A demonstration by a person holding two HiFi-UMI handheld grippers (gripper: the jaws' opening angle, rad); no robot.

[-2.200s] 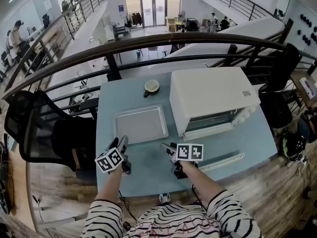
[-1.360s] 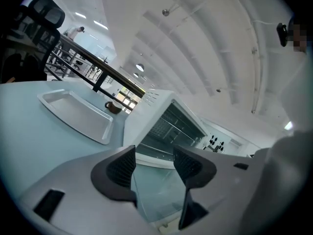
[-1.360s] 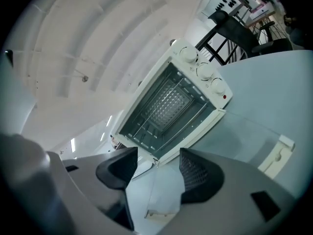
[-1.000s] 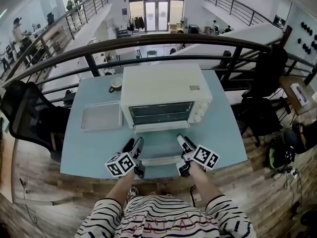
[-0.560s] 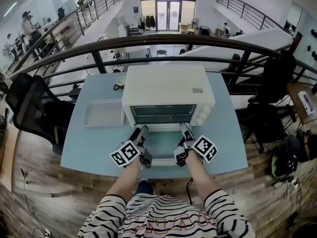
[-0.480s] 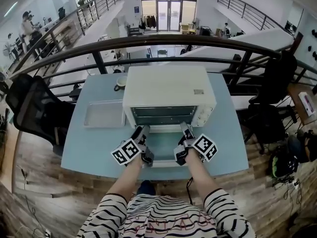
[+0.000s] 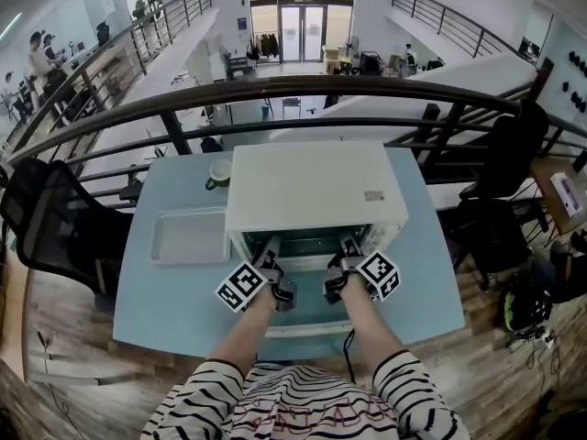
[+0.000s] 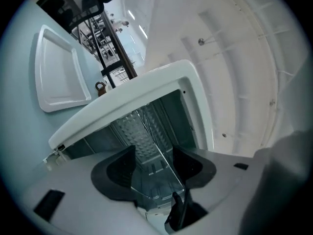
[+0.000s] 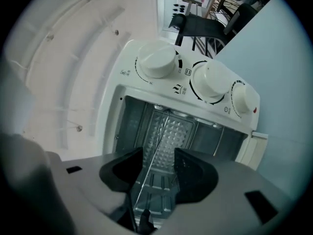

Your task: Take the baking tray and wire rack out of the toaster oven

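Left claw [image 8: 155,163], spread, and right claw [image 9: 159,168], narrowing but unclamped, have advanced into the white boxy toaster oven [image 7: 312,191], astride its thin wire rack [image 9: 158,141].

One white box-shaped toaster oven [image 7: 316,191] stands on the one pale blue counter [image 7: 151,301]. One shallow silver metal baking tray [image 7: 190,236] lies just left of it, and one small white cup [image 7: 220,170] sits off its far left corner. The oven's front carries three round white knobs [image 9: 210,81].
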